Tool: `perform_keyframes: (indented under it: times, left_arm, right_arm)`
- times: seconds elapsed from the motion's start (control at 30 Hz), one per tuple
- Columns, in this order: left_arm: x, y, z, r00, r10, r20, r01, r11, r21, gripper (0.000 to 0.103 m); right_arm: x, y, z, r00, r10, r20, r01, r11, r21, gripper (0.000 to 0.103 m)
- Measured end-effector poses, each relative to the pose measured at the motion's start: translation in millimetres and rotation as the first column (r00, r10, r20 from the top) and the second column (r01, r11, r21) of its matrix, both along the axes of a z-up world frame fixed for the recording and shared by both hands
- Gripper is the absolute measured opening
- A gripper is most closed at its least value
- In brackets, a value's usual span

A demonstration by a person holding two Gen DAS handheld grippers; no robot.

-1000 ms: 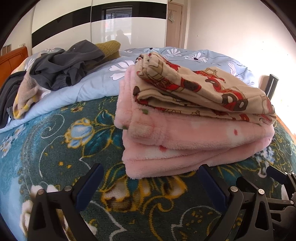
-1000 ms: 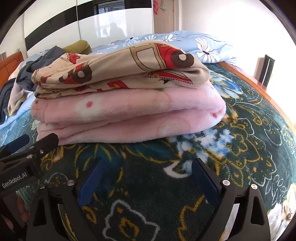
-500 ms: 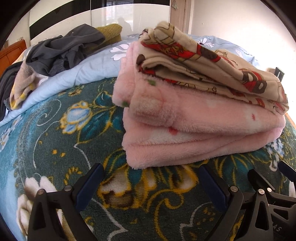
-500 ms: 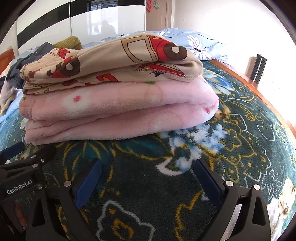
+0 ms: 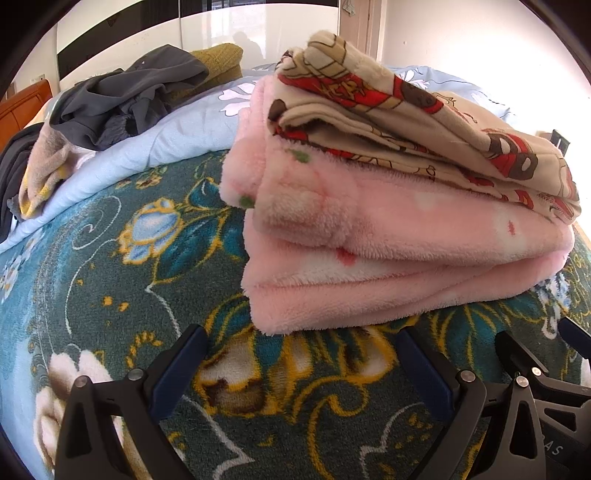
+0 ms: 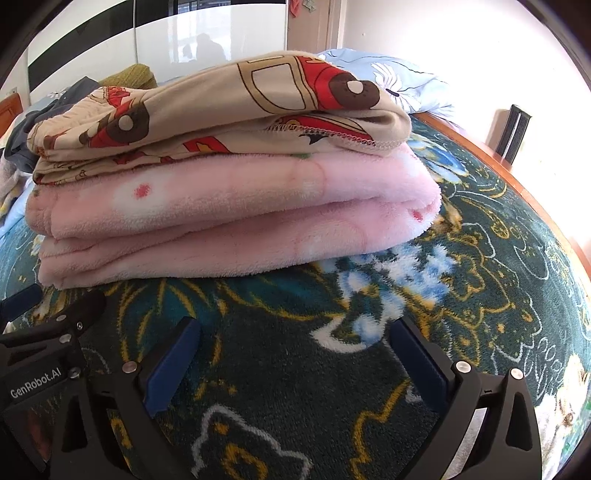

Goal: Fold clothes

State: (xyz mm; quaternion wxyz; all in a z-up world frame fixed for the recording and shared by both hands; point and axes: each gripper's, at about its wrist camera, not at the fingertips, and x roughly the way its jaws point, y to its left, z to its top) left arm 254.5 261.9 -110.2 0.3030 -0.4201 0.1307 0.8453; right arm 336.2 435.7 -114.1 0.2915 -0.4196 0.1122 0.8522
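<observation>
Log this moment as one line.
left gripper open | right gripper open | beige garment atop pink garment | unfolded pile behind

The pink garment is thick, fluffy fleece. The beige garment with red cars is smoother, thinner cloth with a stitched hem. The green flowered blanket is plush with short pile. The blue quilt looks smooth, matt cotton. The wardrobe doors are glossy. The bed frame is polished wood.

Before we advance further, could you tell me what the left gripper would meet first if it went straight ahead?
Probably the folded pink fleece at the bottom of the stack; the left gripper is open, just short of it.
</observation>
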Motion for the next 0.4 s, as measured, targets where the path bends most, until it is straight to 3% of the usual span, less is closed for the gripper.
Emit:
perform_keyframes:
  times: [0.4]
  left_arm:
    - [4.6, 0.9, 0.9, 1.0, 0.023, -0.002, -0.023, 1.0, -0.003, 0.103]
  right_arm:
    - [-4.4, -4.8, 3.9, 1.0, -0.011, 0.006, 0.011, 1.0, -0.005, 0.103]
